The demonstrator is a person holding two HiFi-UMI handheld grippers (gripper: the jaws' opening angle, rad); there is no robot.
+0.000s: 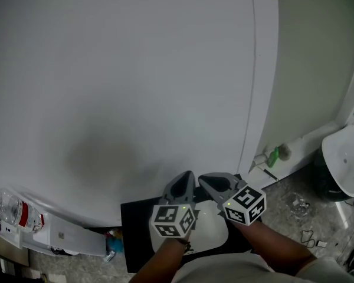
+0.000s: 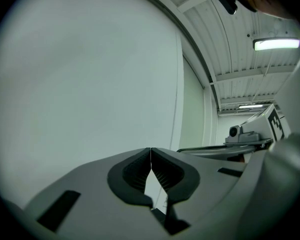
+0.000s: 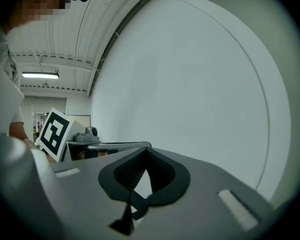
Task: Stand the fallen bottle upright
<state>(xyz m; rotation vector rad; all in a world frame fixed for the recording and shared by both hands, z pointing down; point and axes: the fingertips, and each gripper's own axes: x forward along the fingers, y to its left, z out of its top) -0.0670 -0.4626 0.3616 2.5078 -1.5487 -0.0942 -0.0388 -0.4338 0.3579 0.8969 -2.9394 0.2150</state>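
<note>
In the head view both grippers are held side by side, pointing level at a plain white wall (image 1: 124, 87). My left gripper (image 1: 187, 177) is shut with nothing between its jaws; in the left gripper view the tips of the left gripper (image 2: 150, 149) meet in front of the bare wall. My right gripper (image 1: 203, 179) is shut and empty too, as the closed tips of the right gripper (image 3: 146, 149) show. A clear container with a red band (image 1: 16, 211), perhaps a bottle, lies at the far lower left, well away from both grippers.
A black mat (image 1: 135, 234) lies on the floor below the grippers. A small green object (image 1: 274, 157) stands at the foot of the wall to the right. A white basin (image 1: 345, 158) sits at the right edge, and a white box (image 1: 65, 236) at the lower left.
</note>
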